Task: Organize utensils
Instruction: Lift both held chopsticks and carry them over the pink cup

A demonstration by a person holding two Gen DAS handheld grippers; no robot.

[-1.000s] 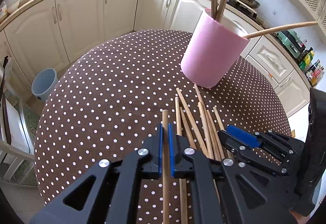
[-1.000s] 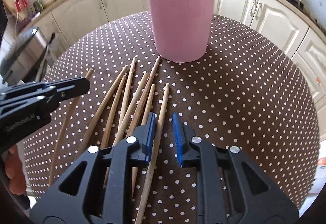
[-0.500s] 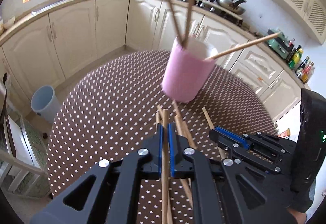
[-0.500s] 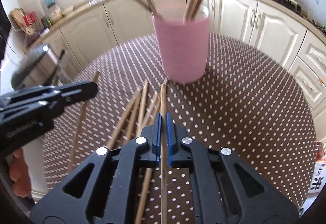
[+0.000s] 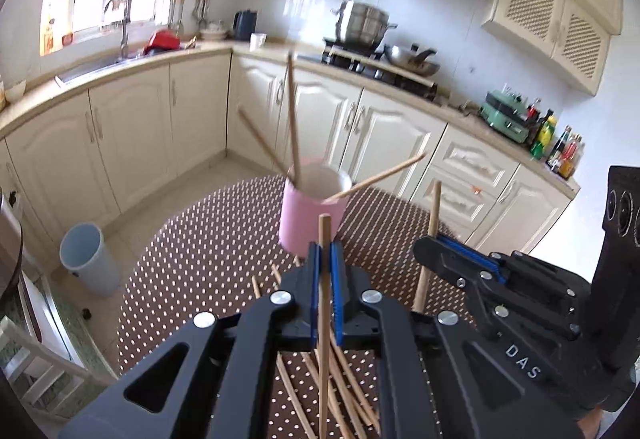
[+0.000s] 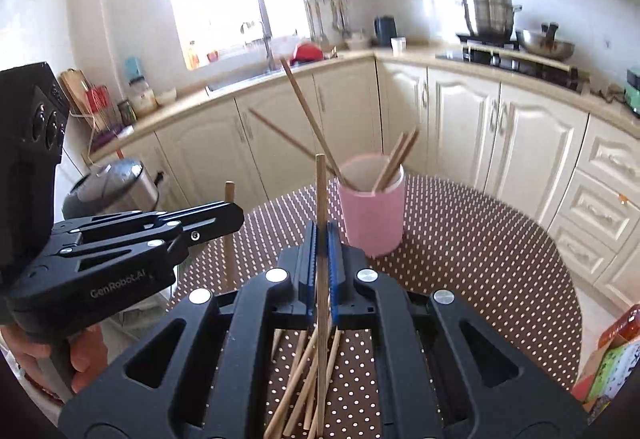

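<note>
A pink cup (image 5: 310, 215) stands on the dotted table and holds several wooden chopsticks; it also shows in the right wrist view (image 6: 372, 211). My left gripper (image 5: 325, 259) is shut on a chopstick (image 5: 324, 239), held raised above the table. My right gripper (image 6: 322, 239) is shut on another chopstick (image 6: 320, 191), also raised. Several loose chopsticks (image 6: 304, 371) lie on the table beneath both grippers. In the left wrist view the right gripper (image 5: 430, 243) with its chopstick (image 5: 434, 207) is to the right. In the right wrist view the left gripper (image 6: 230, 211) is to the left.
The round table (image 6: 480, 251) has a brown cloth with white dots. A colourful box (image 6: 612, 359) sits at its right edge. A blue bin (image 5: 86, 259) and a rice cooker (image 6: 112, 183) stand beyond the left edge. Kitchen cabinets run behind.
Both grippers have lifted and tilted up, each carrying a chopstick off the table. The right gripper closed on its chopstick within the last second. The cup now looks farther and lower.
</note>
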